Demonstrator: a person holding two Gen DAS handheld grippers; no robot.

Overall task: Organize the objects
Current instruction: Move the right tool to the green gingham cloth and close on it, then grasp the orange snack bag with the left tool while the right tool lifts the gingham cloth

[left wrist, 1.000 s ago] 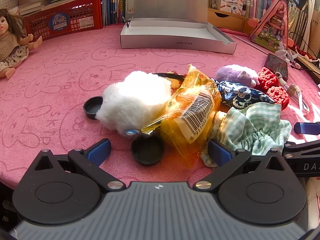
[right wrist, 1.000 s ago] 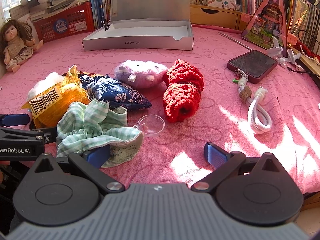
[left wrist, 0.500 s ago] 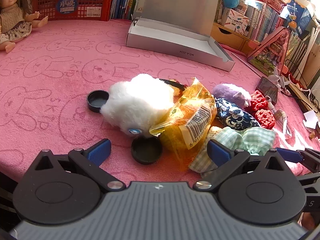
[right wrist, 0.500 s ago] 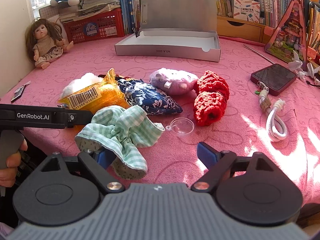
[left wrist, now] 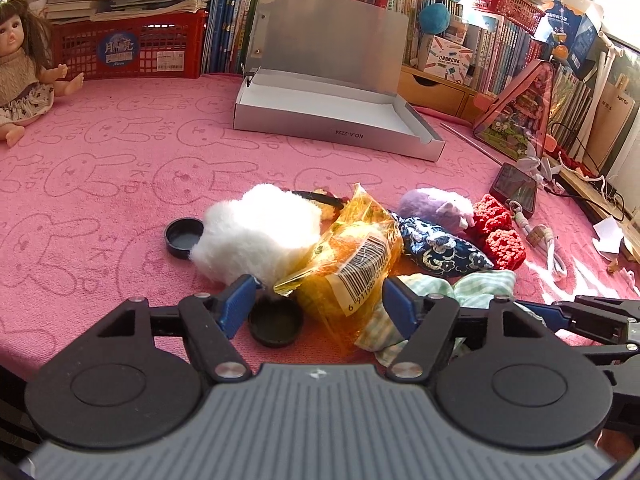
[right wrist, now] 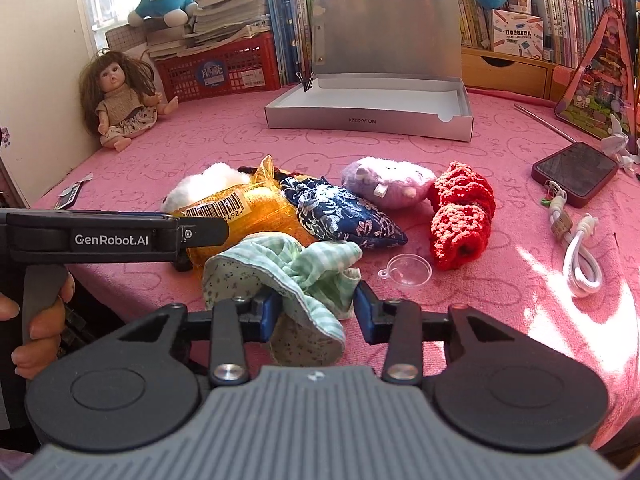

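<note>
A pile lies on the pink cloth: a white plush (left wrist: 256,236), an orange plastic packet (left wrist: 352,264), a navy floral pouch (left wrist: 436,246), a purple plush (left wrist: 434,206), a red crochet piece (left wrist: 498,236) and a green checked cloth (right wrist: 288,276). My left gripper (left wrist: 316,300) is open, its fingers on either side of the orange packet's near end. My right gripper (right wrist: 316,312) is partly closed around the green checked cloth, its pads near the fabric; a firm grip is not clear. An open grey box (left wrist: 332,120) stands behind.
Two black lids (left wrist: 184,236) (left wrist: 276,324) lie by the white plush. A clear plastic half-shell (right wrist: 408,270), a white cable (right wrist: 580,264) and a phone (right wrist: 576,172) lie to the right. A doll (right wrist: 120,108), a red crate (left wrist: 128,52) and books line the back.
Both grippers' jaws have narrowed. The left moved in around the orange packet's end. The right moved left onto the green checked cloth, which now bunches between its fingers.
</note>
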